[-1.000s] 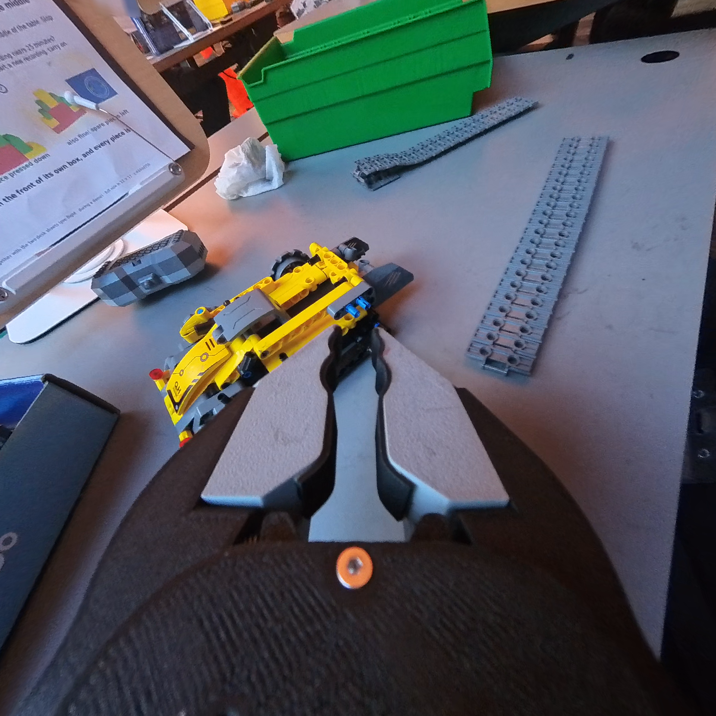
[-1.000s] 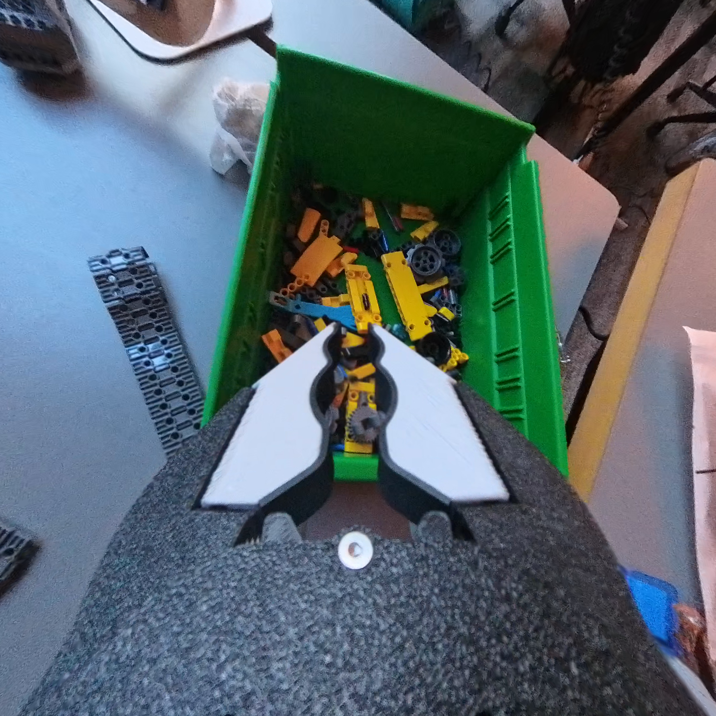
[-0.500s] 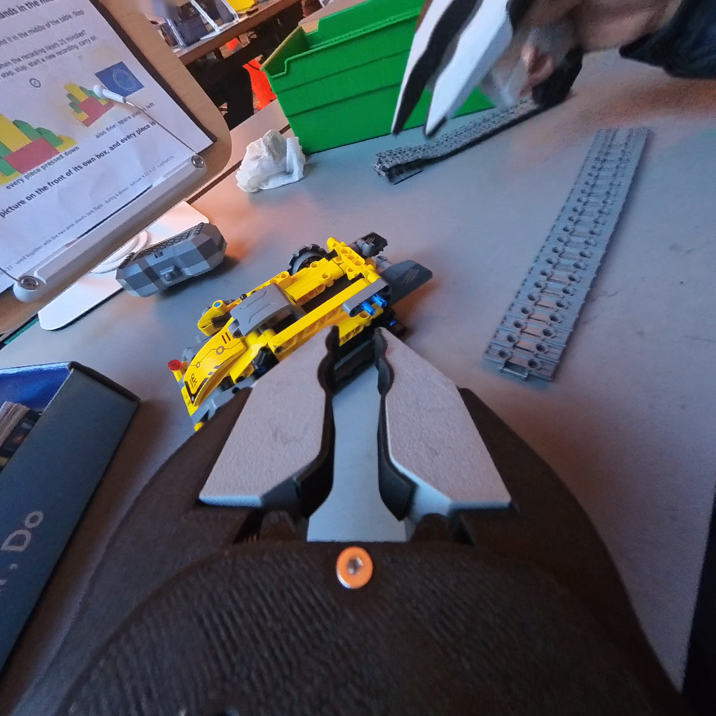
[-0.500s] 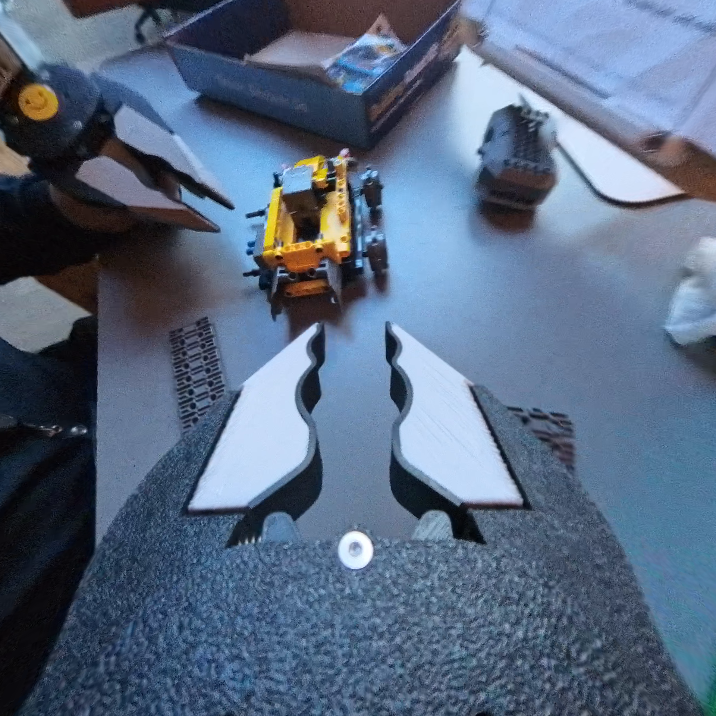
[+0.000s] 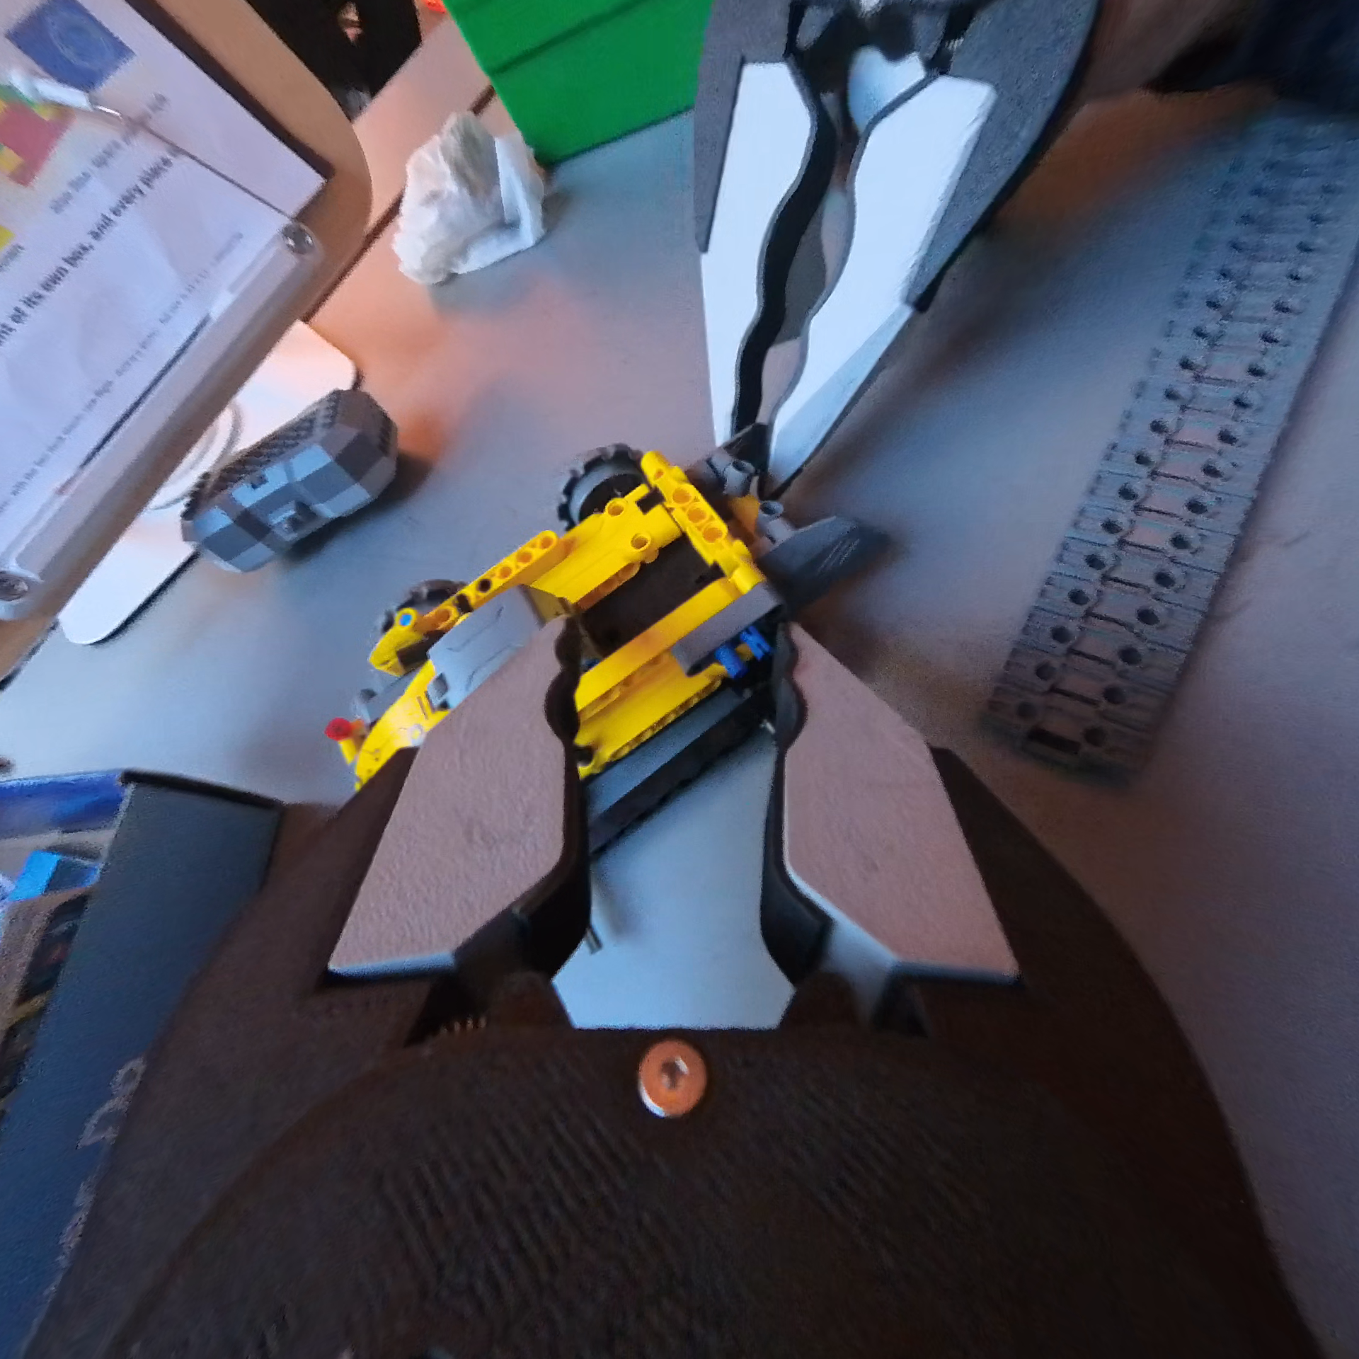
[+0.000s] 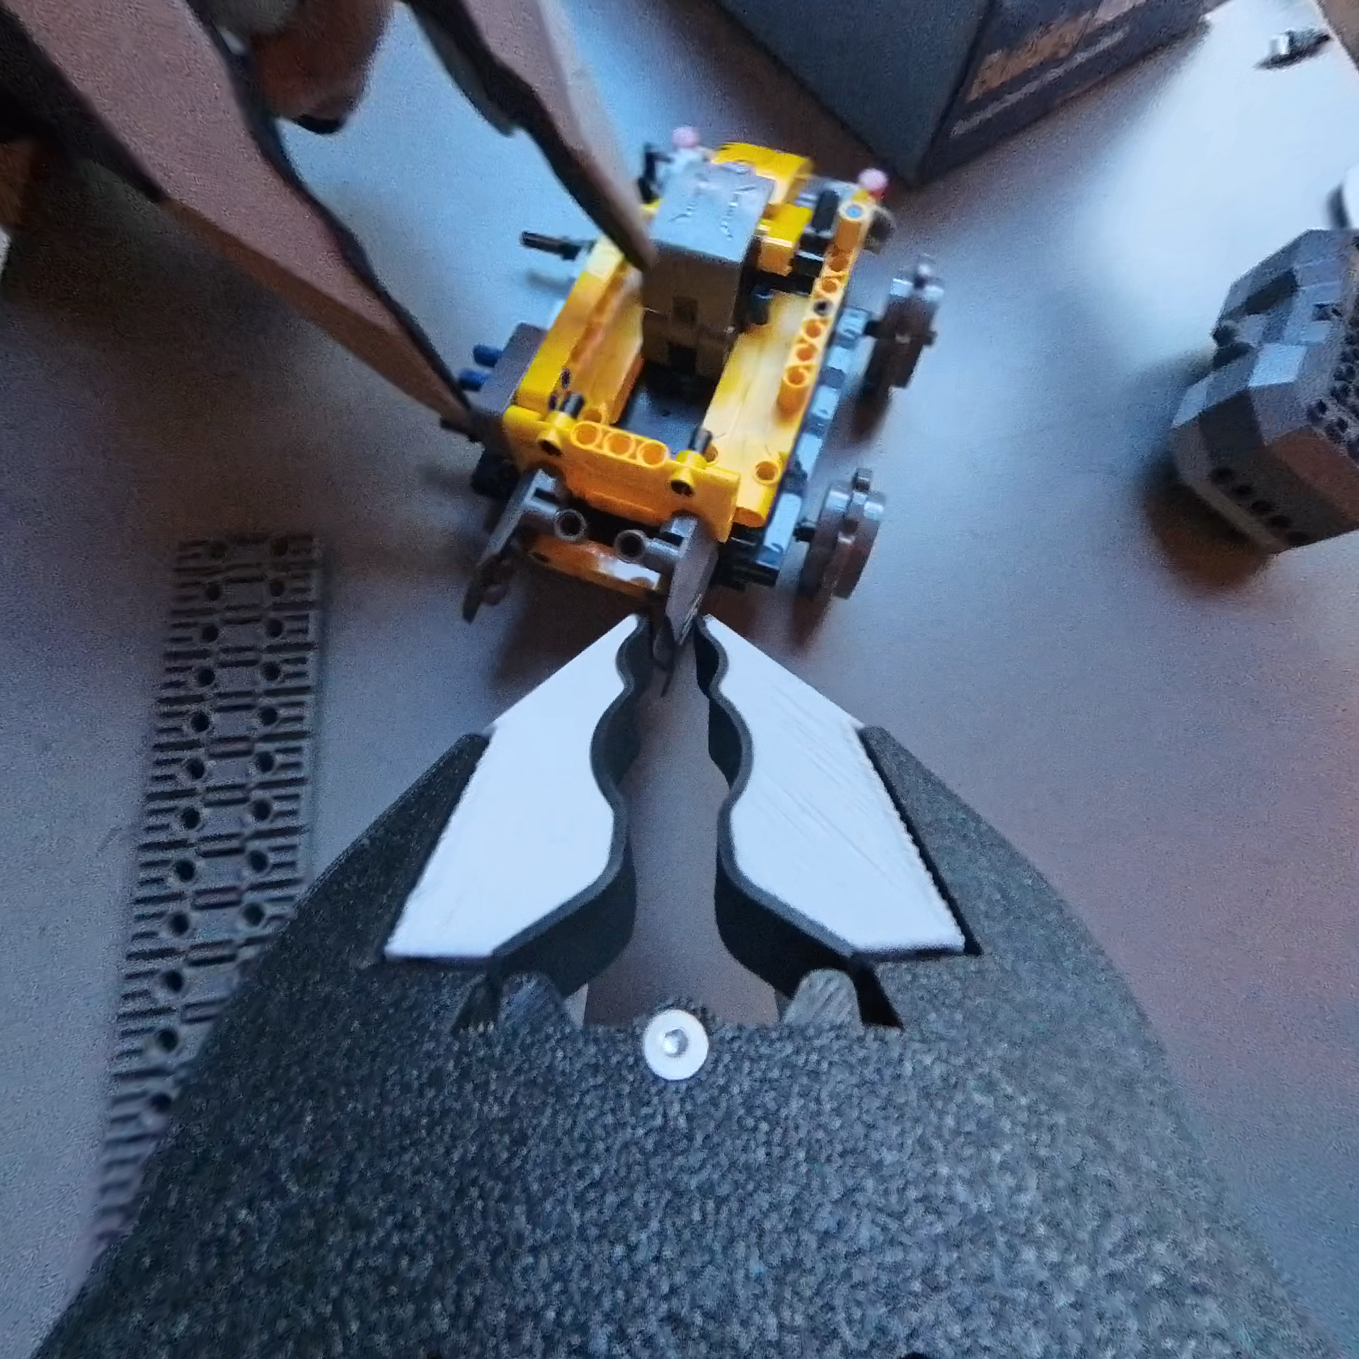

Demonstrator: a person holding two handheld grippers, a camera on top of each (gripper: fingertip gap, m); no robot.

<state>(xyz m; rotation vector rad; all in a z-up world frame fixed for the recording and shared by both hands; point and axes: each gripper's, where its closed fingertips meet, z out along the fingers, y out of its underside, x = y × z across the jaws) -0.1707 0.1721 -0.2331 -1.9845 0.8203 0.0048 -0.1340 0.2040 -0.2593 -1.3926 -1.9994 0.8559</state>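
Note:
A yellow and grey brick vehicle (image 5: 647,559) stands on the grey table; it also shows in the right wrist view (image 6: 662,412). My left gripper (image 5: 673,647) is open, and its fingers straddle the vehicle's near side beam and the grey panel with blue pins. Seen from the right wrist view, the left gripper (image 6: 551,338) has one tip by the grey cab block and one at the side panel. My right gripper (image 6: 668,629) is nearly closed on a dark grey pointed prong (image 6: 687,581) at the vehicle's rear. It also shows in the left wrist view (image 5: 754,456).
A long grey track strip (image 5: 1176,478) lies beside the vehicle, also in the right wrist view (image 6: 213,772). A grey faceted block (image 5: 294,485), a crumpled white tissue (image 5: 463,198), a green bin (image 5: 603,66), a stand holding a printed sheet (image 5: 147,220) and a dark blue box (image 5: 110,956) ring the vehicle.
My right gripper swung from over the green bin to the vehicle's rear and narrowed onto the grey prong. My left gripper opened wider and moved forward over the vehicle's side.

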